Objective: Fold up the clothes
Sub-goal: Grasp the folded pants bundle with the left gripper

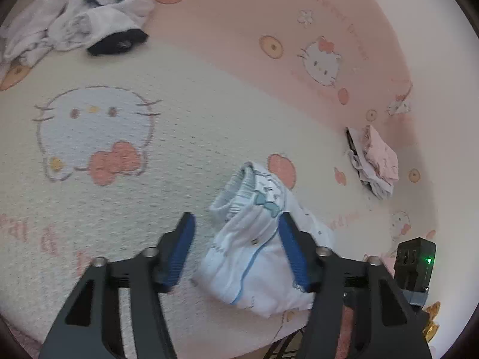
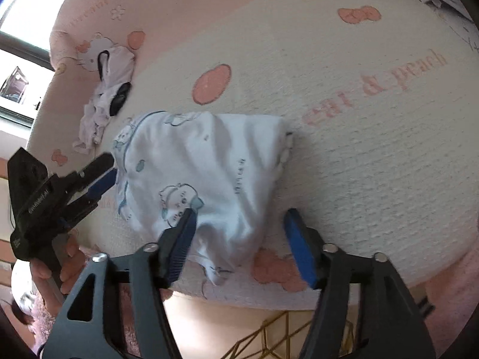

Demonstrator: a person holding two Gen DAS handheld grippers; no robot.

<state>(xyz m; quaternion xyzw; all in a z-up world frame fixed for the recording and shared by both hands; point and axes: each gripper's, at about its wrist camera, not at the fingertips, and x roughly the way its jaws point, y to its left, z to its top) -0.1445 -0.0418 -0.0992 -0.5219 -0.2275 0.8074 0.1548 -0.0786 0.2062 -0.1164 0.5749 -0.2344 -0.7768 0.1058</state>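
Observation:
A small white garment [image 1: 254,248] with blue trim and cartoon prints lies crumpled near the front edge of the padded cream and pink surface [image 1: 209,95]. My left gripper [image 1: 236,224] is open, its jaws on either side of the garment's near part. In the right wrist view the same garment [image 2: 203,167] lies spread in front of my right gripper [image 2: 239,218], which is open with the garment's near corner between its jaws. The left gripper [image 2: 101,173] shows there at the garment's left edge.
A heap of white and dark clothes [image 1: 77,21] lies at the far left. A small folded pink and white pile [image 1: 375,164] lies at the right, also in the right wrist view [image 2: 110,89]. A gold wire frame [image 2: 269,338] is below the front edge.

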